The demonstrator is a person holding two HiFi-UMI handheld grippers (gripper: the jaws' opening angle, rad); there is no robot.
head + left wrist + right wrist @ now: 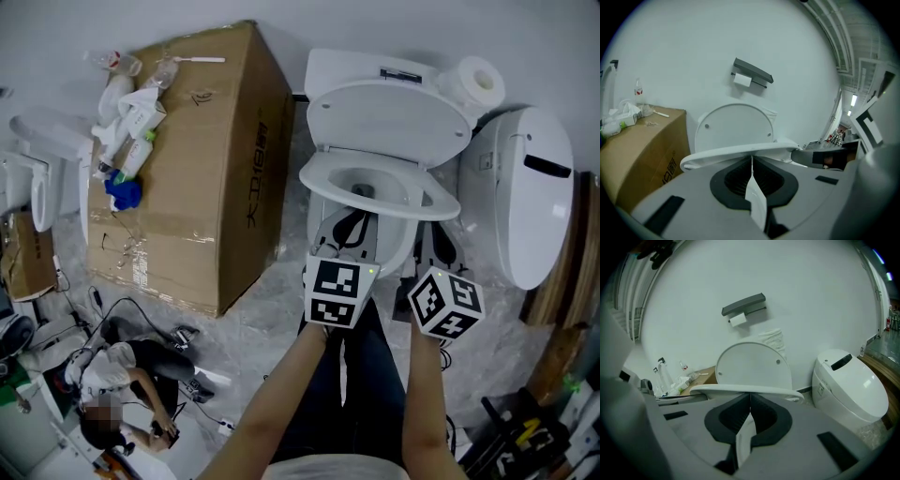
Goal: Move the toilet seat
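Note:
A white toilet stands against the wall with its lid point(384, 122) upright. Its seat ring point(317, 176) is tilted up off the bowl. My left gripper point(345, 225) and right gripper point(439, 246) reach in side by side at the seat's front edge, tips tucked under the rim. In the left gripper view the jaws of the left gripper point(751, 158) are shut to a thin line right beneath the seat point(740, 152), with the lid point(733, 126) behind. In the right gripper view the right gripper point(750, 393) is shut the same way under the seat point(750, 390). Nothing shows between either pair of jaws.
A big cardboard box point(197, 159) with bottles and rubbish point(127, 122) stands left of the toilet. A second white toilet point(530, 187) stands close on the right, and a paper roll point(478, 80) sits on the tank. A person point(122, 375) sits on the floor at lower left among cables.

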